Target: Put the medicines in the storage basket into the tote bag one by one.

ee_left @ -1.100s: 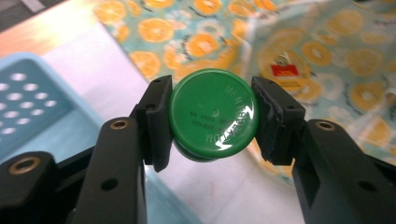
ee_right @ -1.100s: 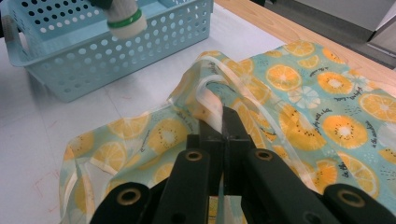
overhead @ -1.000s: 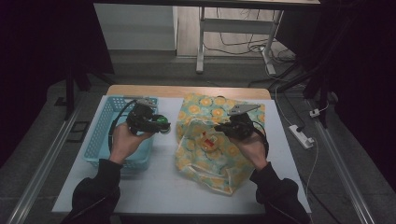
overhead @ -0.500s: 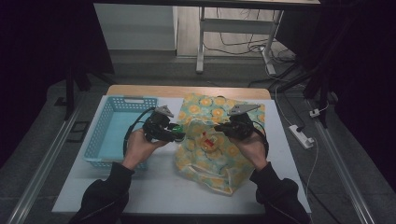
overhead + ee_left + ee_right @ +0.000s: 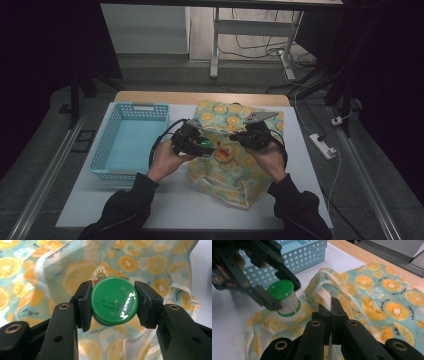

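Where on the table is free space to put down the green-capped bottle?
The blue basket floor looks bare. White table lies open in front of the basket and the fruit-print bag. Crowded at the bag mouth: the left gripper holds the bottle, the right gripper pinches the bag.

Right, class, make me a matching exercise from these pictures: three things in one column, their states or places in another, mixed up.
Things:
1. jar
2. bag
3. basket

States or places:
A. its edge pinched by the right gripper
B. on the table's left side, nothing in it
C. held by its green lid in the left gripper

Pairs: 1-C, 2-A, 3-B
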